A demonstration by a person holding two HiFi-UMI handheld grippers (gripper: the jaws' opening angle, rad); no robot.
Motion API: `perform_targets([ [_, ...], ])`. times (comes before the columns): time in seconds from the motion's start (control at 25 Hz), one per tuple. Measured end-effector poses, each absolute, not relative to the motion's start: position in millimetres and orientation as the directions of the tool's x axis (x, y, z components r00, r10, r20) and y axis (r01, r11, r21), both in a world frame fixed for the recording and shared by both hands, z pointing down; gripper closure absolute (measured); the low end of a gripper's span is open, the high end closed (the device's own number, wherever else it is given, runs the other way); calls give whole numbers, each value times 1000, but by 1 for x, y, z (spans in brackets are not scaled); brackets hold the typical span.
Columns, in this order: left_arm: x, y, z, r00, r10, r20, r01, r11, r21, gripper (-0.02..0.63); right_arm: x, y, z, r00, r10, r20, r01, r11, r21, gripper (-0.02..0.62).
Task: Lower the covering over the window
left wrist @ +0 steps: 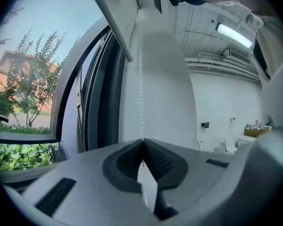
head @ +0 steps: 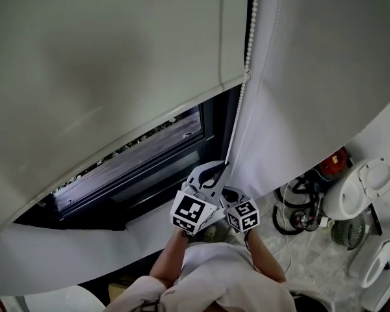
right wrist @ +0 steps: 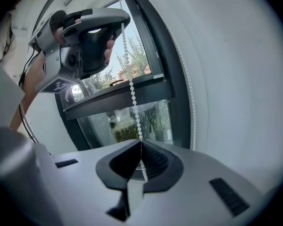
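The white roller blind (head: 104, 64) hangs over most of the window, with a strip of dark window frame (head: 149, 164) showing under its bottom edge. A white bead chain (head: 246, 57) runs down the blind's right side to my grippers. My left gripper (head: 212, 169) is the upper one and is shut on the bead chain (left wrist: 140, 79), which rises straight out of its jaws. My right gripper (head: 226, 195) sits just below it, shut on the same chain (right wrist: 132, 95). In the right gripper view the left gripper (right wrist: 114, 23) is above, pinching the chain.
A white wall panel (head: 318, 77) stands right of the chain. On the floor at the right are a red and black machine with hoses (head: 312, 197) and white appliances (head: 364, 187). The white sill (head: 71, 249) runs below the window. Trees (left wrist: 28, 79) show outside.
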State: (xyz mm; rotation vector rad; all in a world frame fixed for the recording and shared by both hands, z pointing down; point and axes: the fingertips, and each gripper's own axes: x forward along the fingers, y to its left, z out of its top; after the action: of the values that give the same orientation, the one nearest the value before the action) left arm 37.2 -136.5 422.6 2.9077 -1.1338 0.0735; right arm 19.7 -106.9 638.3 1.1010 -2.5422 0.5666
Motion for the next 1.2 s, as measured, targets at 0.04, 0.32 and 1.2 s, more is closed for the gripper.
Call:
perform_targets([
  [0.04,37,-136,425,734,-677,53,-678,-735,6,592,20,-105,640,-653,-619,437,-745,627,-227,595],
  [0.32,38,-132,423,736,-675,39,-676,-737,4,592,17,-97,631,-632,-626,457,-743,657,-128,521],
  [1.2,33,-123,425,735,-678,21,-678,-735,-8,592,45,-112,333,-632,-773,-58,-775,627,82,477],
])
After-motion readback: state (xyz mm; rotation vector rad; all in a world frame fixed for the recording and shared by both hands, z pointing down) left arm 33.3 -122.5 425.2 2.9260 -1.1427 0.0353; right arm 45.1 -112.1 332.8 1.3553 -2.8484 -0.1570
